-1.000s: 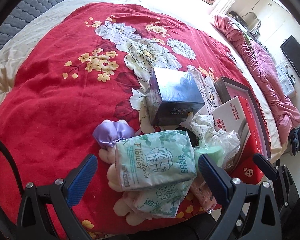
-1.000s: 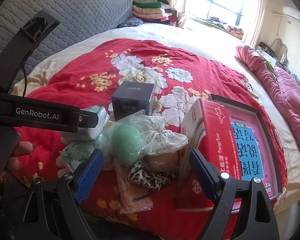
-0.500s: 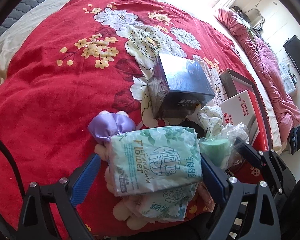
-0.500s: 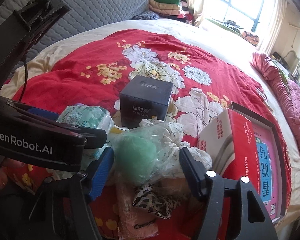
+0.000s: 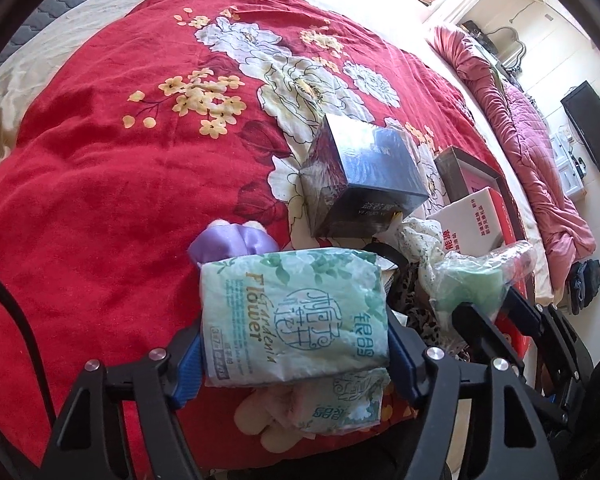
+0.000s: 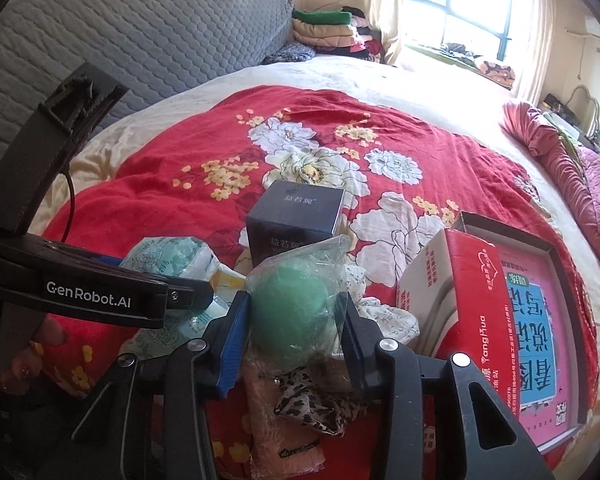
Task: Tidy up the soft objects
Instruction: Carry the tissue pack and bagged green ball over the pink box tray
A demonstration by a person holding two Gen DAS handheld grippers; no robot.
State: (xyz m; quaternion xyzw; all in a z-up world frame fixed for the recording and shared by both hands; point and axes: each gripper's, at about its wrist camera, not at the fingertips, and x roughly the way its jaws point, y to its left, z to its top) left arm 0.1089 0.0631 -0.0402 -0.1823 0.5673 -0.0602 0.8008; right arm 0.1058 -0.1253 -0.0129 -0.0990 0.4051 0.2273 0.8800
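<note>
— On the near edge of the bed (image 5: 100, 208), left claw (image 5: 294, 354) is closing on the tissue pack (image 5: 296, 320); blue pads already sit against both its short ends.
— Pressing?
— Looks like it, film puckers at the sides. Pack lies flat on top of a second pack (image 5: 340, 404) and a plush (image 5: 256, 416). Long axis runs left to right, straight across the jaws; printed face up, lettering sideways.
— Handling?
— Light, squashy, slick film. Ends give under squeeze, so it could slide out; holding it mid-height seems safest.
— Right claw (image 6: 292, 330)?
— Closing too, on the green ball (image 6: 290, 312) in its clear bag, pads touching the bag on both sides. Ball sits just right of the packs, in front of the dark box (image 6: 296, 220), left of the red carton (image 6: 460, 308).
— Ball's axis?
— Round, none. Bag's loose end points up and far. Soft, light; the crinkly bag may slip over the ball, so I'd say grip the ball's widest part, not the loose film.
</note>
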